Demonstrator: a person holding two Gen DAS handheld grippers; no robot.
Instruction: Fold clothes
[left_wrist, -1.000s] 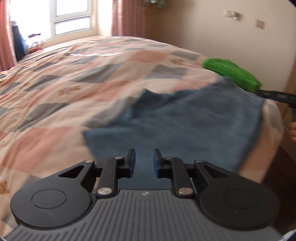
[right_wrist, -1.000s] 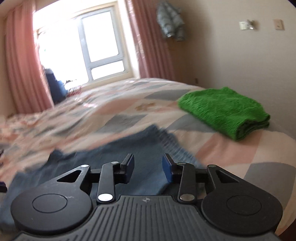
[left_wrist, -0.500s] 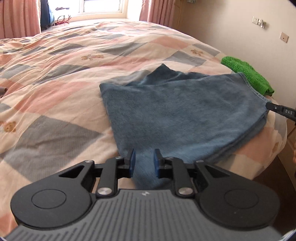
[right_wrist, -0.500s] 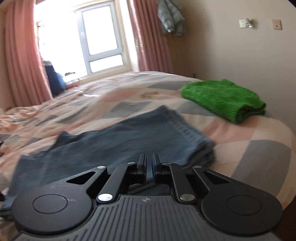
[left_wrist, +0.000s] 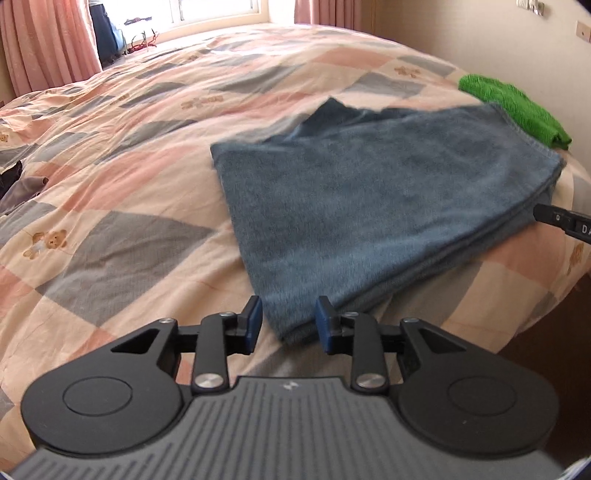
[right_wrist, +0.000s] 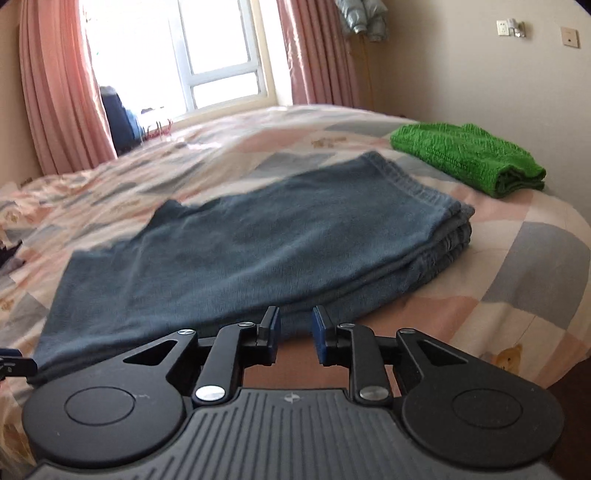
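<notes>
the blue cloth (right_wrist: 258, 236) lies folded in layers on the bed (left_wrist: 110, 155), near its edge, apart from the folded green cloth (right_wrist: 469, 158). further folds may remain. left gripper (left_wrist: 288, 325) and right gripper (right_wrist: 295, 334): fingers parted, released, holding nothing, at the cloth's near edge.

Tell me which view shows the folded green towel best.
Right wrist view: the green towel lies whole, folded layers visible at its near end. The left wrist view catches only a strip of it behind the blue towel.

Home bedroom: bed with patchwork quilt (left_wrist: 147, 155), pink curtains (right_wrist: 62, 96) flanking far window (right_wrist: 218, 55), wall socket (right_wrist: 503, 27).
</notes>
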